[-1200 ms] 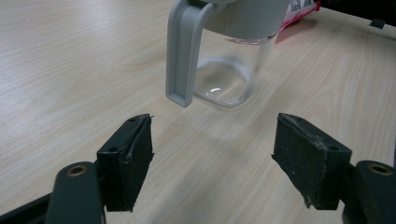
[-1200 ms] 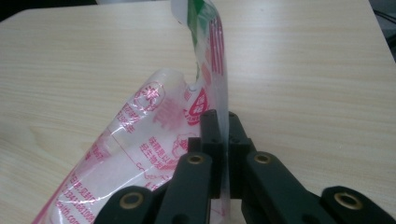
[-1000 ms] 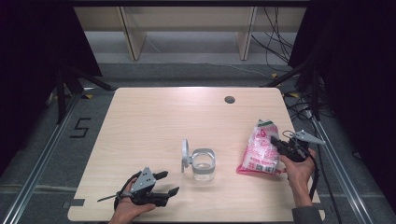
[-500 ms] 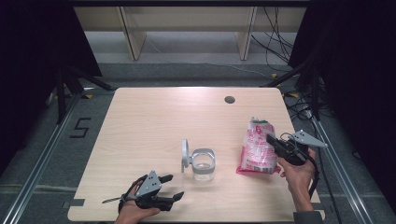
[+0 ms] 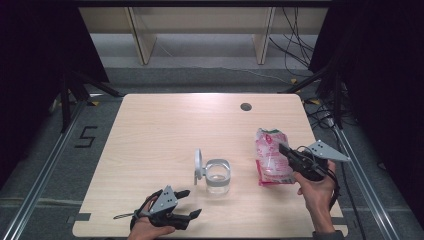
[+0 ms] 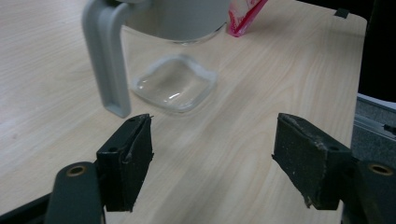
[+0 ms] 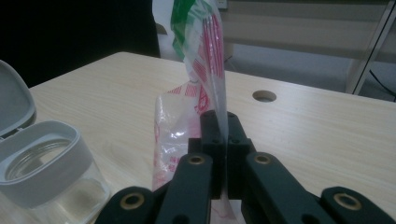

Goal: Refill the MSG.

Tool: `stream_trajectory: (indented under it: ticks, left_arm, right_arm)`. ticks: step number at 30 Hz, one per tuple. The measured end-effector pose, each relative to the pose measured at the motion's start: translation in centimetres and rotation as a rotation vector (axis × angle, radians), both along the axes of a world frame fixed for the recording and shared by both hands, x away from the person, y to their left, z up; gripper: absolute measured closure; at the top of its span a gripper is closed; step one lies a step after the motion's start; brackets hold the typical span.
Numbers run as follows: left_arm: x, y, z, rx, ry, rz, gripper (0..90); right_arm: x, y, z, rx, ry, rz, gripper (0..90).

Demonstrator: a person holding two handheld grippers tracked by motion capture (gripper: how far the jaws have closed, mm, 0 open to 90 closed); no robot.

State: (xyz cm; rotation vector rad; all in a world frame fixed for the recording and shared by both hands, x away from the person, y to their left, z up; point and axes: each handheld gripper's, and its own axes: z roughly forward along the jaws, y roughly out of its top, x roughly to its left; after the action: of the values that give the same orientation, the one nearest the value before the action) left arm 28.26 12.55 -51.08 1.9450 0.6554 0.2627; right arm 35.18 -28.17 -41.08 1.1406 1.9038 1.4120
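A clear glass jar with a grey collar stands at the table's middle, its hinged grey lid swung open and upright on its left. My left gripper hovers near the front edge, open, pointing at the jar, with nothing between its jaws. A pink, white and green plastic bag lies right of the jar. My right gripper is shut on the bag's edge, lifting that part upright. In the right gripper view the jar sits at lower left.
The light wooden table has a round cable hole at its far right. Beyond the table, shelf legs and cables lie on the floor. Dark curtains flank both sides.
My left gripper slid a little right along the front edge and toward the jar. My right gripper shifted the bag slightly left, still holding it.
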Motion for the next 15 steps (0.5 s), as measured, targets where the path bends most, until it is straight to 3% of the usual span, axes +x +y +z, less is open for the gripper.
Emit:
stream_trajectory:
  ticks: [2,3,4,5,6,8,10,11,13,14,15]
  left_arm:
    - [-0.5,-0.9,-0.1,-0.009,-0.001,-0.029,27.3]
    - [-0.7,-1.7,-0.2,0.006,-0.010,-0.053,27.3]
    - [-0.8,-2.2,-0.2,0.022,-0.015,-0.065,27.3]
    - [-0.8,-2.7,-0.2,0.024,-0.015,-0.076,27.3]
    - [-0.8,-2.7,-0.2,0.024,-0.015,-0.076,27.3]
    - [-1.0,-4.5,-0.1,0.019,-0.012,-0.117,27.3]
    - [-1.0,-5.2,0.0,0.011,-0.017,-0.121,27.3]
    - [-1.1,-6.2,0.2,0.015,-0.017,-0.151,27.3]
    - [-1.1,-6.7,0.3,0.010,-0.025,-0.154,27.3]
    - [-1.0,-7.8,0.4,0.008,-0.037,-0.166,27.3]
    - [-0.9,-8.3,0.5,0.023,-0.054,-0.165,27.4]
  right_arm:
    - [-0.4,0.2,0.3,-0.005,-0.009,-0.011,90.0]
    - [-0.4,0.2,0.6,-0.041,-0.035,0.004,90.0]
    - [-0.6,0.2,0.7,-0.044,-0.038,0.002,90.0]
    - [-0.8,0.4,0.7,-0.018,-0.030,-0.005,90.0]
    - [-0.8,0.4,0.7,-0.018,-0.030,-0.005,90.0]
    - [-1.0,0.3,1.0,-0.024,-0.046,0.010,90.0]
    - [-1.3,0.4,1.3,-0.036,-0.039,-0.001,90.0]
    - [-1.6,0.5,1.5,-0.028,-0.024,-0.002,90.0]
    - [-1.6,0.5,1.5,-0.031,-0.044,0.021,90.0]
    - [-1.8,0.7,1.9,-0.034,-0.059,0.033,90.0]
    - [-2.1,0.8,2.0,-0.024,-0.047,0.025,90.0]
